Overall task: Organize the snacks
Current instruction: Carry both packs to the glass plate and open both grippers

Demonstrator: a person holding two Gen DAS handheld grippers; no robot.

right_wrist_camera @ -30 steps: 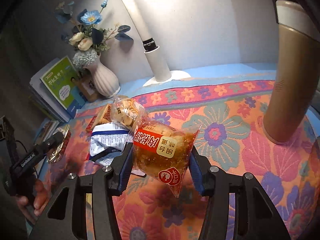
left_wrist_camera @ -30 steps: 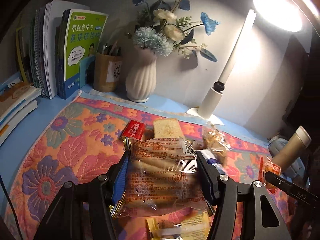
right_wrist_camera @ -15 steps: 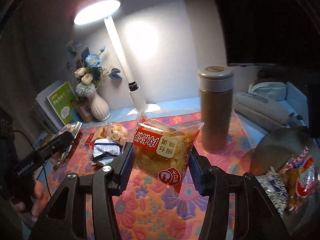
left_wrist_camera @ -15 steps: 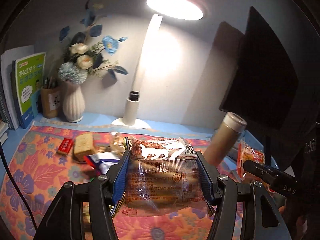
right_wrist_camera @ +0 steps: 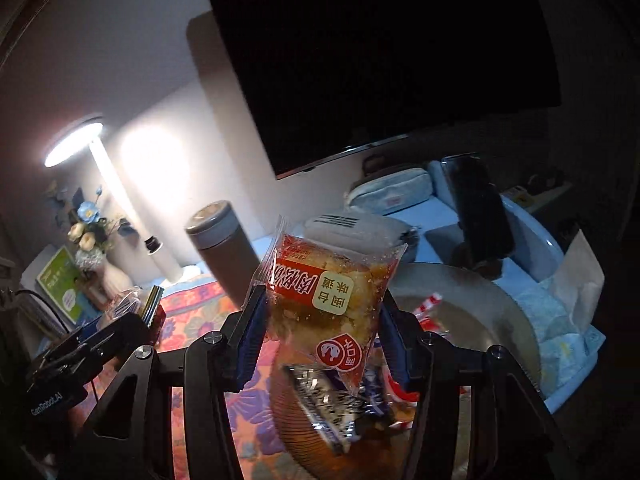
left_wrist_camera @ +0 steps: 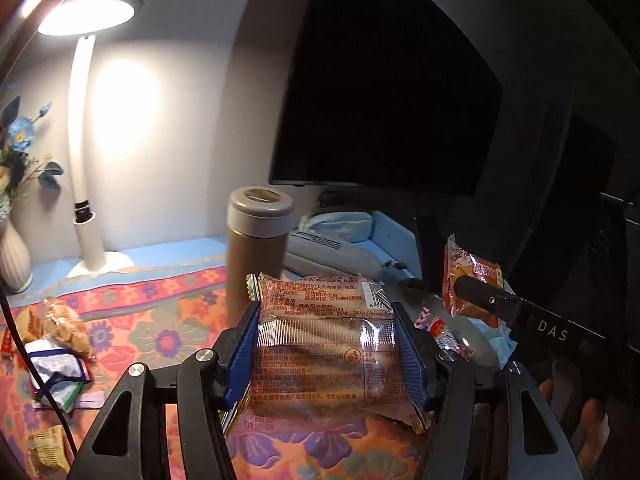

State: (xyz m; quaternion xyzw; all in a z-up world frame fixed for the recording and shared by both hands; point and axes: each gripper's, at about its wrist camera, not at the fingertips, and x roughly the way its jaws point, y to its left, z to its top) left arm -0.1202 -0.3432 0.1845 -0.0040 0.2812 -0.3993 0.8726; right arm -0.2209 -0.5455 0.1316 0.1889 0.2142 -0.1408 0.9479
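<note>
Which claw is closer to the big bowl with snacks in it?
Right. The right gripper holds its bun pack directly over the bowl; the left gripper, clamping a cake pack, sits beside the bowl's left edge.

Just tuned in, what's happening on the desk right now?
A person is sorting snacks with two handheld claws. The left claw is shut on a clear-wrapped biscuit packet; the right claw is shut on a red-labelled cake packet, held above a round bowl that already holds a few wrapped snacks. More snacks lie on the floral mat.
</note>
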